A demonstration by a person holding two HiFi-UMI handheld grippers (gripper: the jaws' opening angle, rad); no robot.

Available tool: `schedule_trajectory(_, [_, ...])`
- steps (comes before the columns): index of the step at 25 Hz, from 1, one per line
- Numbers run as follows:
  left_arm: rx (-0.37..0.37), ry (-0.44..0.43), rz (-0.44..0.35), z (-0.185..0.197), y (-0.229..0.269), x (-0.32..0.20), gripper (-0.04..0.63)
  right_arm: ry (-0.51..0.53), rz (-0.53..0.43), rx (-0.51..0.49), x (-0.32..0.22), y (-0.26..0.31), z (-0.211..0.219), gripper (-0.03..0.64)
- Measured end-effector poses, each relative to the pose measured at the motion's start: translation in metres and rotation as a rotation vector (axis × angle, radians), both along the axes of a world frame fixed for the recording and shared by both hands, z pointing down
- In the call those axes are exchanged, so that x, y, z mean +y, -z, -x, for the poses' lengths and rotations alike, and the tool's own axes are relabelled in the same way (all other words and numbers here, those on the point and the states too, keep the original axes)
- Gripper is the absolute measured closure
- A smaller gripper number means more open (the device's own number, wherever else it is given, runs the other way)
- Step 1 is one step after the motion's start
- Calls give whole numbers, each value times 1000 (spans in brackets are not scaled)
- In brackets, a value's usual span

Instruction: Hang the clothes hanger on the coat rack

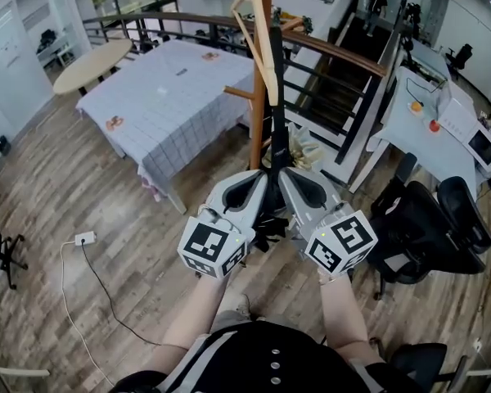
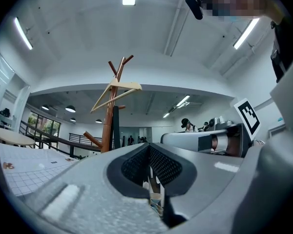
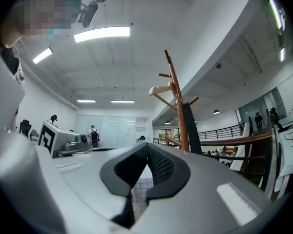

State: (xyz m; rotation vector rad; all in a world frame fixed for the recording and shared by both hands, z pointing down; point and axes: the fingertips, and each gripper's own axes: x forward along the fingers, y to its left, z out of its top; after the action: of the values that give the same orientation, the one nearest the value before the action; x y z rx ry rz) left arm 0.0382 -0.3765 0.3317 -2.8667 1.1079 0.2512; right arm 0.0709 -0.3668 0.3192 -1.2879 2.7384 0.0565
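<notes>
A wooden clothes hanger hangs high on the brown wooden coat rack, and neither gripper touches it. A long black garment hangs down the pole beside it. In the head view my left gripper and right gripper sit side by side low in front of the rack's pole, both shut with nothing held. The left gripper view has the hanger and rack up ahead of the left gripper. In the right gripper view the hanger sits on the rack beyond the right gripper.
A table with a checked cloth stands left of the rack, with a round table behind it. A stair railing runs behind the rack. Black office chairs and a white desk are at right. A power strip lies on the wooden floor.
</notes>
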Motion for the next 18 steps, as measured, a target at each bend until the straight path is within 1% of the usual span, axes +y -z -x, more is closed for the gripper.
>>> schedule_trajectory(4, [2,-6,16,0,-9,11,592,-3,-9,45,8,-11,3,618])
schedule_trajectory(7, [13,-14,2,2,-14,19,592,-9,-26,59,18,-16,4,618])
schedule_trajectory(10, [2,1,-6,6,-19,23,592,-28,-65,138,25,-23,6,618])
schedule_trajectory(13, [-11,24,6,8,-24,25,592,-36,-74,216,29,-33,9,618])
schedule_trajectory(18, [-42,27,30,8,-31,28,592,-39,-61,221,32,-38,10,618])
